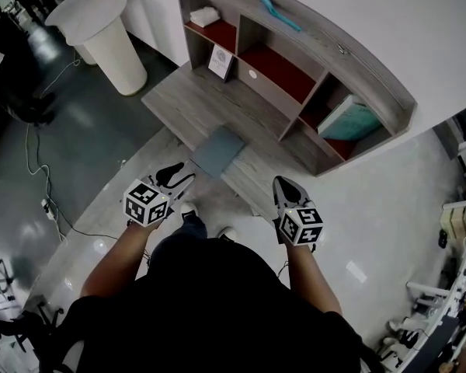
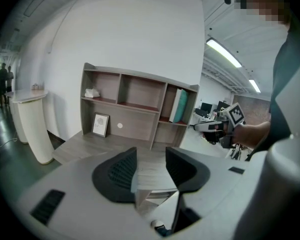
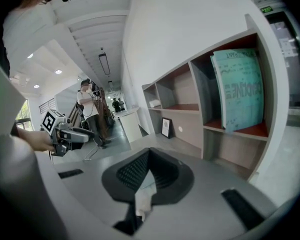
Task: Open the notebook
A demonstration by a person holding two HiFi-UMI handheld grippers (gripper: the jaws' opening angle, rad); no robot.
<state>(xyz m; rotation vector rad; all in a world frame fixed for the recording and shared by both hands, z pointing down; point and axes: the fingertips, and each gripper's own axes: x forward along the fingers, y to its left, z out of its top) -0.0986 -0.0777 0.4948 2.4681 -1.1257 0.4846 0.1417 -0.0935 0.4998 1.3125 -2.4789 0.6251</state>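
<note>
Since notebook lies closed mid-frame, left gripper gapes empty, right gripper pinched empty: pin with right, lift cover edge.

The left gripper and right gripper are pale grey with black pads, each backed by a marker cube (black-and-white squares). Behind them, a black short-sleeved top; between them, white shoes.

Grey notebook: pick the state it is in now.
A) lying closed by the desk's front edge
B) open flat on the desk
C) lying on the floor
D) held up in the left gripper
A: the head view shows the grey notebook flat with its cover shut, by the front edge of the desk.
</note>
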